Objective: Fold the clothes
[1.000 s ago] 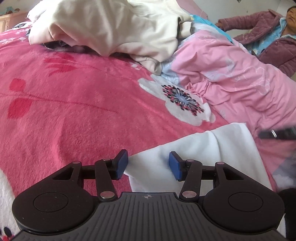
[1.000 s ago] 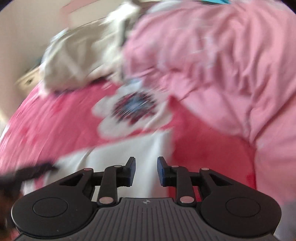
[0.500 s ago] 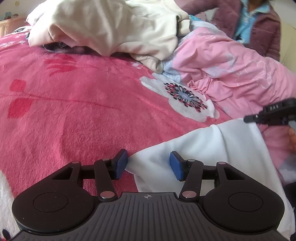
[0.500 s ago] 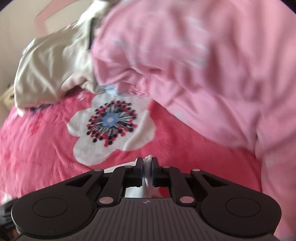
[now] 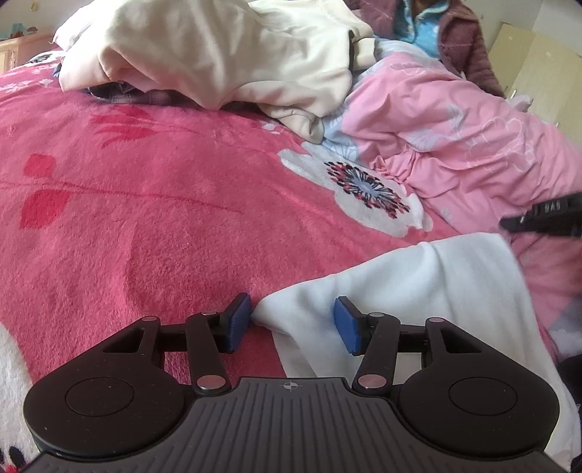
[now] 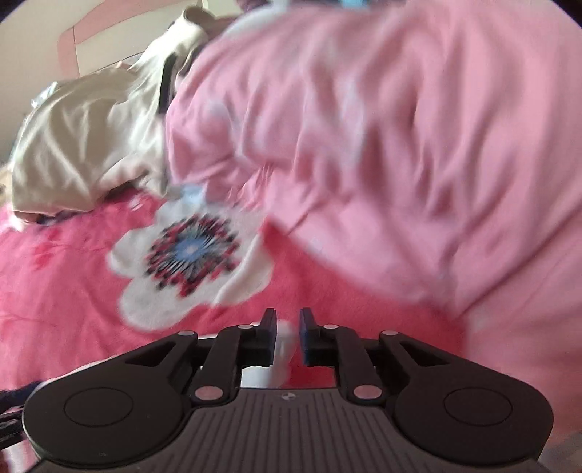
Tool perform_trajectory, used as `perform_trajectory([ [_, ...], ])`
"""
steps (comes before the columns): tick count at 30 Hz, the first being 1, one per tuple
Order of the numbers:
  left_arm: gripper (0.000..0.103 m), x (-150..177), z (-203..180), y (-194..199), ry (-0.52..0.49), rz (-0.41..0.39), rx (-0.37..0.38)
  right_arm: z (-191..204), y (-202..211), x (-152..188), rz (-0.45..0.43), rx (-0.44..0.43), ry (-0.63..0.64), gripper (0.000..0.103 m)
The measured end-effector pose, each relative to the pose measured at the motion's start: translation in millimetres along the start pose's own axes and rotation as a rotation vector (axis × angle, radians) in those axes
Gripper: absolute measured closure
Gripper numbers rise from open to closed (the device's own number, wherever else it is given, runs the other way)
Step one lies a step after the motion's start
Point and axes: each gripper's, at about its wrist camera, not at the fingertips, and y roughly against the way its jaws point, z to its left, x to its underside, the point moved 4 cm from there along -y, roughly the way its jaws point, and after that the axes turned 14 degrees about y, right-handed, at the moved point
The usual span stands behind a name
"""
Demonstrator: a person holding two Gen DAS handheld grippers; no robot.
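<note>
White fleece cloth (image 5: pixel 418 291) lay on the red floral blanket (image 5: pixel 145 203) of the bed. The left hand-held gripper (image 5: pixel 293 320) stood apart around its corner, unclamped; the right hand-held gripper (image 6: pixel 287 336) was opening, a cloth fold between its jaws.

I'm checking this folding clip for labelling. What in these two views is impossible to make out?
- White garment: in the left wrist view its near part is hidden under the left gripper, so its type stays unknown.
- Right gripper: the right wrist view is motion-blurred; its jaws are opening with a white fold between them, contact unclear.
- Dark plaid cloth: mostly buried under the cream garment.
- Person: cut off by the top edge.
</note>
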Motion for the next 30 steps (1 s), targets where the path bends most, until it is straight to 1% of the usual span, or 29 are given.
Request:
perform_trajectory([
  [1, 0.051, 0, 0, 0, -0.002, 0.0, 0.0, -3, 1, -7, -0.016, 0.011, 0.004, 0.084],
  [2, 0.052, 0, 0, 0, -0.005, 0.001, 0.0, -4, -3, -12, -0.01, -0.011, 0.0, 0.073],
  [4, 0.052, -2, -2, 1, -0.018, 0.004, -0.002, 2, -21, -22, 0.05, -0.107, 0.014, 0.06],
  [6, 0.052, -7, -7, 5, -0.067, 0.005, 0.011, 15, -42, -31, 0.109, -0.217, 0.054, 0.058],
  [7, 0.052, -9, -11, 8, -0.1, 0.003, 0.025, 22, -53, -35, 0.135, -0.251, 0.073, 0.052],
  [10, 0.051, -18, -28, 11, -0.235, -0.023, 0.073, 36, -82, -43, 0.227, -0.305, 0.118, 0.052],
  [12, 0.051, -22, -39, 2, -0.303, -0.005, 0.1, 44, -98, -37, 0.337, -0.36, 0.154, 0.052],
  [13, 0.051, -23, -42, -5, -0.324, 0.009, 0.1, 48, -105, -33, 0.397, -0.39, 0.171, 0.052],
  [14, 0.051, -24, -43, -13, -0.337, 0.023, 0.1, 51, -108, -30, 0.431, -0.411, 0.188, 0.053],
  [15, 0.051, -23, -43, -21, -0.346, 0.042, 0.097, 53, -107, -27, 0.43, -0.416, 0.219, 0.056],
  [16, 0.051, -21, -41, -28, -0.348, 0.068, 0.09, 54, -104, -24, 0.421, -0.406, 0.256, 0.073],
  [17, 0.051, -18, -39, -33, -0.351, 0.085, 0.085, 52, -101, -22, 0.419, -0.387, 0.284, 0.082],
  [19, 0.051, -13, -37, -34, -0.359, 0.086, 0.081, 44, -94, -15, 0.42, -0.364, 0.308, 0.098],
  [21, 0.051, -10, -34, -33, -0.35, 0.087, 0.082, 34, -89, -7, 0.42, -0.321, 0.333, 0.099],
  [23, 0.051, -11, -29, -32, -0.315, 0.097, 0.092, 25, -88, 2, 0.432, -0.314, 0.313, 0.099],
  [24, 0.051, -11, -28, -32, -0.304, 0.1, 0.095, 23, -87, 2, 0.423, -0.27, 0.337, 0.101],
  [26, 0.051, -11, -27, -30, -0.306, 0.101, 0.097, 22, -85, -1, 0.384, -0.132, 0.428, 0.103],
  [27, 0.051, -11, -28, -30, -0.313, 0.098, 0.098, 24, -82, -9, 0.349, -0.128, 0.425, 0.103],
  [29, 0.051, -11, -29, -31, -0.317, 0.095, 0.099, 30, -73, -31, 0.258, -0.198, 0.363, 0.103],
  [30, 0.051, -11, -29, -31, -0.317, 0.094, 0.1, 37, -70, -39, 0.214, -0.239, 0.356, 0.1],
])
